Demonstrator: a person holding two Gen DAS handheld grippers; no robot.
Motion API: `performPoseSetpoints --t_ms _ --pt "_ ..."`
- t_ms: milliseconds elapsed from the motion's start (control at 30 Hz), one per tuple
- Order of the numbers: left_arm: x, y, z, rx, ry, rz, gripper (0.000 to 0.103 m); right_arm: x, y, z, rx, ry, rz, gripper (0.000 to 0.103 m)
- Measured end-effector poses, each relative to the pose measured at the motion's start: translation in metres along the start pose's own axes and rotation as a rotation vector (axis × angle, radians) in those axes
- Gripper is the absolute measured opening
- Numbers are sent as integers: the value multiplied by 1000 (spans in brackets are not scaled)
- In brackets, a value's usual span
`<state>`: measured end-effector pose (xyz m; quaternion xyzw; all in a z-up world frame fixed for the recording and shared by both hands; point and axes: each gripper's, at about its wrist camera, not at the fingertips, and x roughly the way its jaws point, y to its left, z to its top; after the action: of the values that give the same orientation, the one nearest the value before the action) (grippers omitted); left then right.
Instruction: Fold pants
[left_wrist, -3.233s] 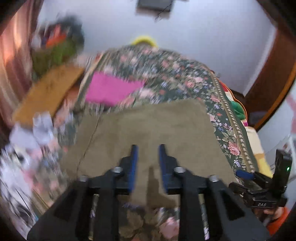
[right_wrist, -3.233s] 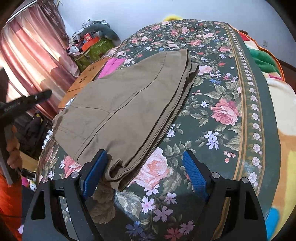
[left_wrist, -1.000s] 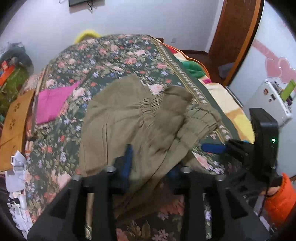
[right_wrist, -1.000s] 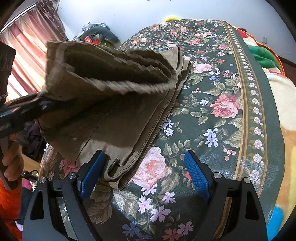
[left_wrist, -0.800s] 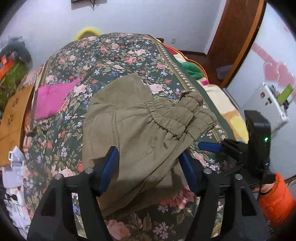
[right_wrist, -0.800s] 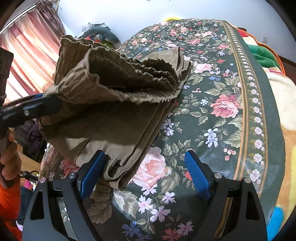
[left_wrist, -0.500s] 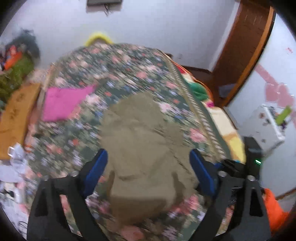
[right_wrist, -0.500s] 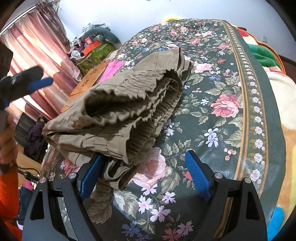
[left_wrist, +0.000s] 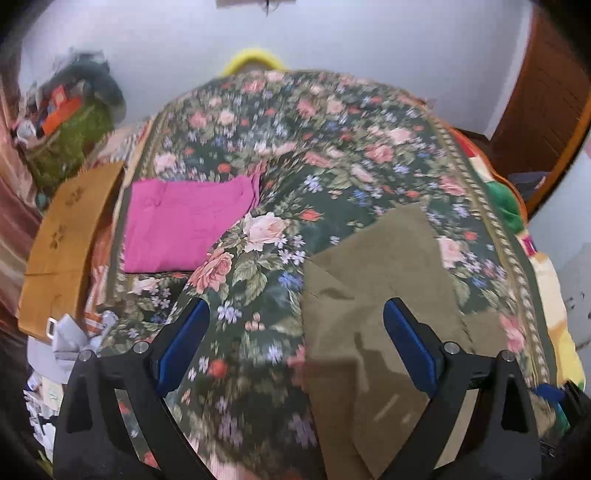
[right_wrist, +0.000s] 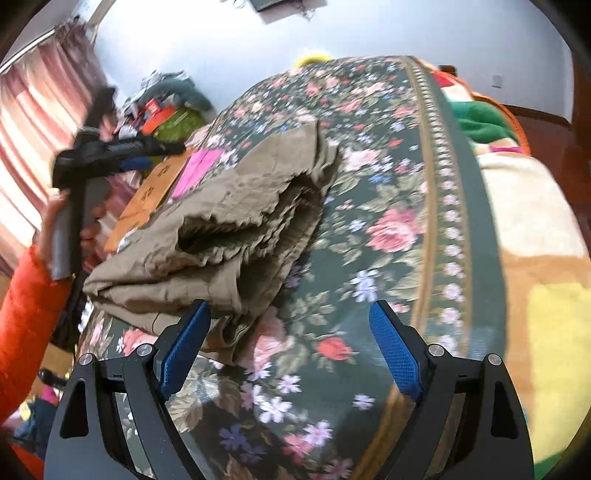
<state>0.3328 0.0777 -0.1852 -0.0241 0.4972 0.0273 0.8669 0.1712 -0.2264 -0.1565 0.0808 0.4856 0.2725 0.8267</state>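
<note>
The olive-brown pants (right_wrist: 229, 221) lie in a loosely folded, rumpled bundle on the floral bedspread (right_wrist: 388, 229), with the gathered waistband on top. My right gripper (right_wrist: 290, 345) is open; its left finger sits by the bundle's near corner and its pads grip nothing. In the left wrist view the pants (left_wrist: 369, 295) lie at the lower right, partly under the right finger. My left gripper (left_wrist: 295, 347) stands wide open over the bedspread with nothing held. From the right wrist view, the left gripper (right_wrist: 166, 155) hangs left of the pants, held by a hand in an orange sleeve (right_wrist: 22, 314).
A folded pink cloth (left_wrist: 184, 225) lies on the bed's far left. A brown cardboard sheet (left_wrist: 62, 240) and piled clutter (left_wrist: 70, 122) sit beyond that edge. Pink curtains (right_wrist: 33, 122) hang on the left. Green and yellow bedding (right_wrist: 480, 118) lies on the bed's right side.
My left gripper laid the waist end of the pants over the pile, let go, opened wide and swung away to the left. The right gripper hardly moved.
</note>
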Motion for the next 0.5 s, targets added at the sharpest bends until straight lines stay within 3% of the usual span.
performPoseSetpoints --t_ms 100,300,500 --pt "40 7 13 -12 115 -4 96 -8 -10 4 27 -22 -24 85" --pt "90 9 22 -50 206 -63 96 -20 -23 13 48 -64 -90 85" --pt "124 0 11 29 277 -1 99 -19 -20 17 56 -70 -84 85"
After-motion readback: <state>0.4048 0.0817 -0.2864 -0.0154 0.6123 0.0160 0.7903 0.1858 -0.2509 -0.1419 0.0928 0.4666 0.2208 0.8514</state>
